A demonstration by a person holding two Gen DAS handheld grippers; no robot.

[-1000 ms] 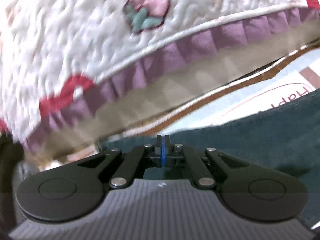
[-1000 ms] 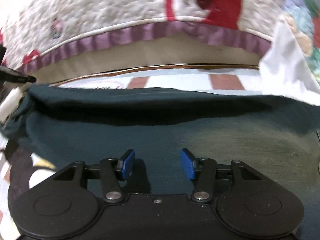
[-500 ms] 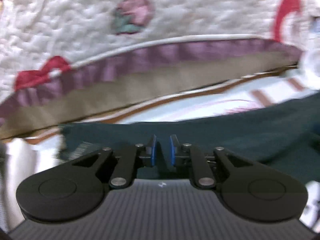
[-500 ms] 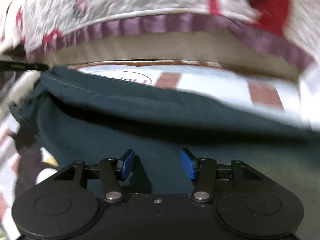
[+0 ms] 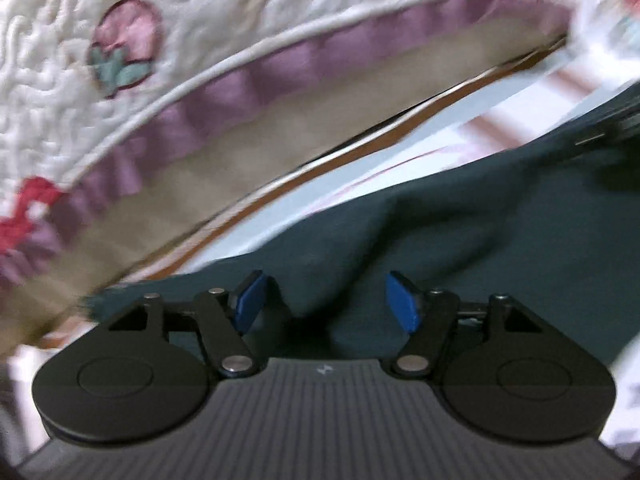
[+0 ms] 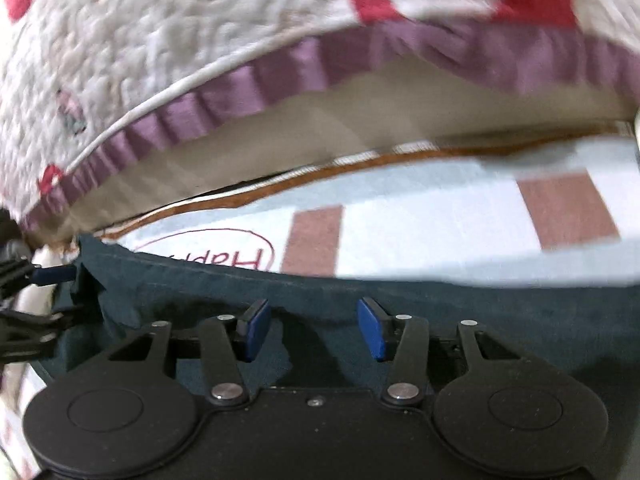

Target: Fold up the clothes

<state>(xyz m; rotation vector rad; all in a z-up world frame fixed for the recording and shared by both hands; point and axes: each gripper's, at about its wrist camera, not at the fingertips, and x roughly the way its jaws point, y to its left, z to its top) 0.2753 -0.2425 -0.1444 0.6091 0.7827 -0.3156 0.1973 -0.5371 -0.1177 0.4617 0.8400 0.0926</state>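
Fabric of the dark green garment (image 5: 500, 248) fills both lower frames, with the left gripper (image 5: 326, 300) and right gripper (image 6: 312, 330) spread wide above it, holding nothing, likely ready to pinch an edge.

Looks like a home bedroom, work done on a bed. Evidence: big quilted white bedspread (image 5: 248, 4) with a strawberry patch (image 5: 122, 46), red shapes and a purple ruffle trim (image 6: 248, 88), bulging over a beige layer (image 5: 280, 136) underneath. Below that, a printed sheet (image 6: 432, 232) in pale blue and white with brown-pink blocks, an orange-brown border and a red oval with upside-down lettering, partly readable as "Happ". A dark teal garment (image 6: 500, 320) lies spread on the sheet. All soft household bedding.
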